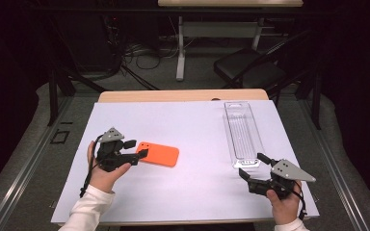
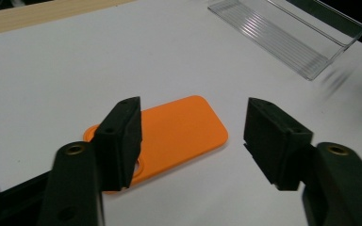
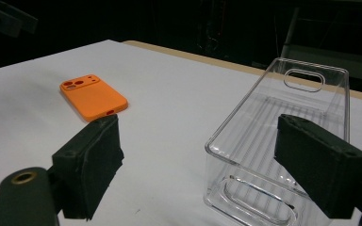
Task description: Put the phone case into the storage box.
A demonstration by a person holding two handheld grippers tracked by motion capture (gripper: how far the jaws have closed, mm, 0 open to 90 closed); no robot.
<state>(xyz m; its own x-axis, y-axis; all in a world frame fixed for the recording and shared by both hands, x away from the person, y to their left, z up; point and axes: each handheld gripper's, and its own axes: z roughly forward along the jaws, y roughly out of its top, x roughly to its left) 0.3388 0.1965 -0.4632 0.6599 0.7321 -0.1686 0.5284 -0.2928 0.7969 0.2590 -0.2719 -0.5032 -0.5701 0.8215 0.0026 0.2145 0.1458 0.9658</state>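
High view: the left gripper (image 1: 136,149) sits at the near left of the white table sheet (image 1: 192,125), its jaws partly spread at the camera-hole end of the orange phone case (image 1: 158,154), which lies flat on the sheet. In the left gripper view one jaw overlaps the case's edge and the other stands off to its far side; neither pad presses on it, and whether the first touches cannot be told. The right gripper (image 1: 254,168) hovers at the near right, jaws wide, holding nothing, just before the near end of the clear plastic tray (image 1: 242,134). Case and tray lie well apart, with bare sheet between them
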